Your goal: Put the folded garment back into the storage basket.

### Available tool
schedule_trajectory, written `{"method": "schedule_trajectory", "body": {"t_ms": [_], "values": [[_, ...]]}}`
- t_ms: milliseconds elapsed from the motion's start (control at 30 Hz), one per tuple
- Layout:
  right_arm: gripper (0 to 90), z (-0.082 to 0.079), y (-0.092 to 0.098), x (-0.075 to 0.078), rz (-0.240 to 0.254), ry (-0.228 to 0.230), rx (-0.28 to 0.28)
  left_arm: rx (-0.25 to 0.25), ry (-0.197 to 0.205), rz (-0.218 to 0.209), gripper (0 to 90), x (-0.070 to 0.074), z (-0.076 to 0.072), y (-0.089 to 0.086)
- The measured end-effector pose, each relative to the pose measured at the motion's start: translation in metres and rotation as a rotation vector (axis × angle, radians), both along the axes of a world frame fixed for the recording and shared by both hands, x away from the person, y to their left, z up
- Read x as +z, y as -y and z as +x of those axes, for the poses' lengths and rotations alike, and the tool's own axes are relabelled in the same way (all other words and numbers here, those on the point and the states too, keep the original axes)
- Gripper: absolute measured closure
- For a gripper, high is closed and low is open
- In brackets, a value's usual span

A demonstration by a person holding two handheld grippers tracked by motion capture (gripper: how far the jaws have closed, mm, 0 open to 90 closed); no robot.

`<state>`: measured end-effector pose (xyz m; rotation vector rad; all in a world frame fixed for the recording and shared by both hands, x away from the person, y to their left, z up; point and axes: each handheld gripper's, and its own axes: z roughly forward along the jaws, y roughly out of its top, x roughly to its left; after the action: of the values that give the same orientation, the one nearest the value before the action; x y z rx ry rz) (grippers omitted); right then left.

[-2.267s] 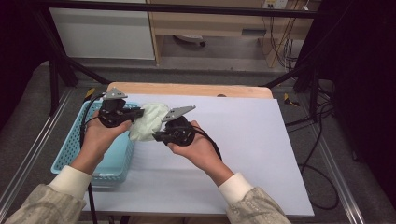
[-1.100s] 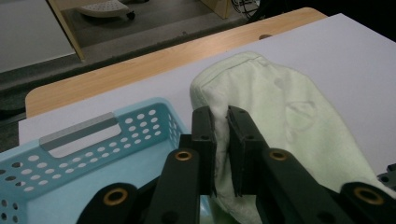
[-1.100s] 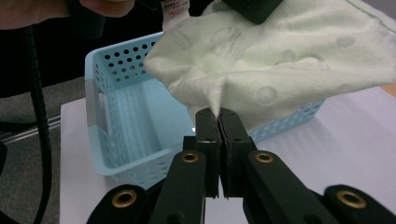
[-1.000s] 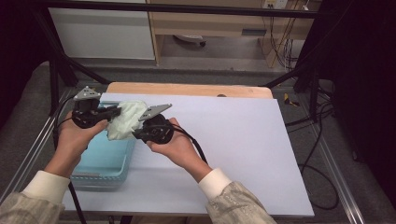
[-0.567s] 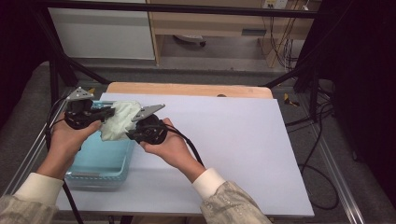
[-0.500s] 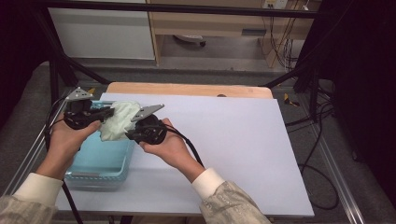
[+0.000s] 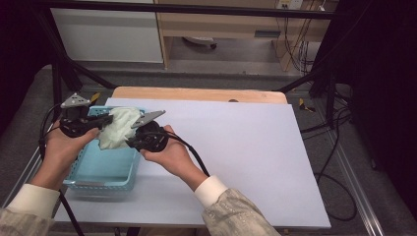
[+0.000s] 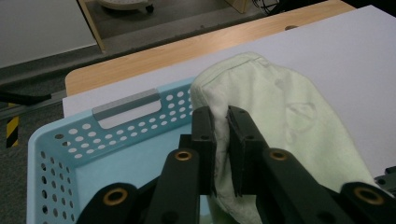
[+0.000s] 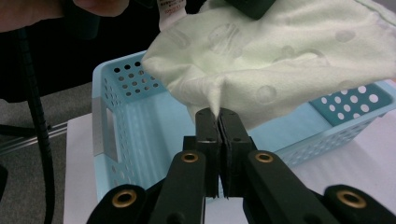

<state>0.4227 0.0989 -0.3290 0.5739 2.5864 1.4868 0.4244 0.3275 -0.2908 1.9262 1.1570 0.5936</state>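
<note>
Cloth (image 9: 280, 60) spots and white label (image 9: 172, 11) show in right gripper view.

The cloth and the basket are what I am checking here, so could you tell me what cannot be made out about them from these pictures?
- High view: the cloth covers the tips of the left gripper and right gripper.
- High view: the basket floor under the cloth is hidden.
- Left gripper view: the cloth's lower end is cut off by the bottom edge and the jaws.
- Right gripper view: the label's print is cut off by the top edge and too small to read.
</note>
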Motion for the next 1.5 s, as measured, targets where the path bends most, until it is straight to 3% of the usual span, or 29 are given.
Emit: {"method": "schedule_trajectory", "body": {"t_ms": [1500], "values": [[88.3, 0.005, -0.048, -0.013, -0.031, -0.017, 0.051, 0.061, -0.023, 0.019, 82.1, -0.014, -0.004, -0.036]]}}
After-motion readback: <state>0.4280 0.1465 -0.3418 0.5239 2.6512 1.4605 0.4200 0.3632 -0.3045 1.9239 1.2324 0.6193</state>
